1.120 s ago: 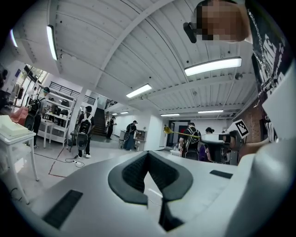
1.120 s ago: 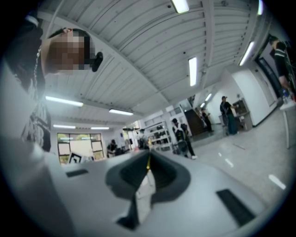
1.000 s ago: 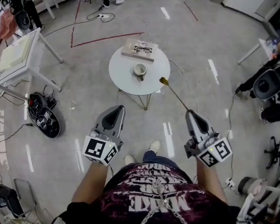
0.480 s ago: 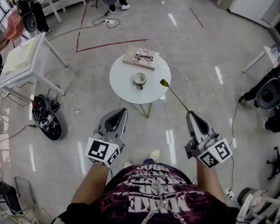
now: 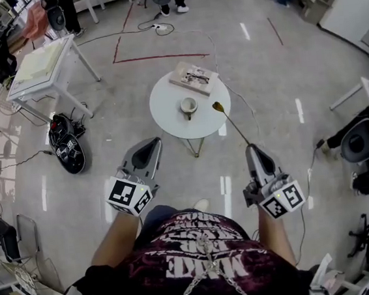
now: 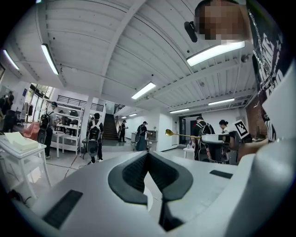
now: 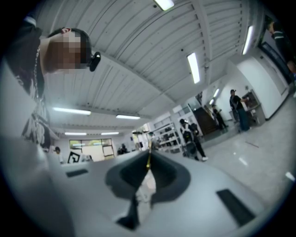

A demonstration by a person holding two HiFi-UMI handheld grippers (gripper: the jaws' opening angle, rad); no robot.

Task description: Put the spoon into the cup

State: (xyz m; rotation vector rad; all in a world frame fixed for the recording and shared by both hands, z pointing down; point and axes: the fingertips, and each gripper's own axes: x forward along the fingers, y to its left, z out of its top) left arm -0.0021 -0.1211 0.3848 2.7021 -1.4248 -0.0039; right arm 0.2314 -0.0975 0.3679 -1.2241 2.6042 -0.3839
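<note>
A small cup [image 5: 188, 106] stands near the middle of a round white table [image 5: 167, 109] ahead of me on the floor. My right gripper [image 5: 250, 148] is shut on the handle end of a long gold spoon [image 5: 230, 122]. The spoon's bowl reaches out over the table's right edge, to the right of the cup and apart from it. From the right gripper view the spoon [image 7: 148, 159] shows as a thin line between the shut tips of my right gripper [image 7: 149, 152]. My left gripper [image 5: 147, 153] hangs short of the table, shut on nothing. In the left gripper view the left gripper [image 6: 148, 153] is shut and the spoon [image 6: 178, 135] floats at the right.
A book with glasses on it [image 5: 193, 77] lies at the round table's far side. A square white table [image 5: 38, 64] stands at the left, with a black device [image 5: 68, 151] and cables on the floor beside it. A seated person [image 5: 360, 138] is at the right.
The person has stepped forward, so the round table lies slightly lower and nearer in the head view. Both grippers came along, and the spoon stays in the right one.
</note>
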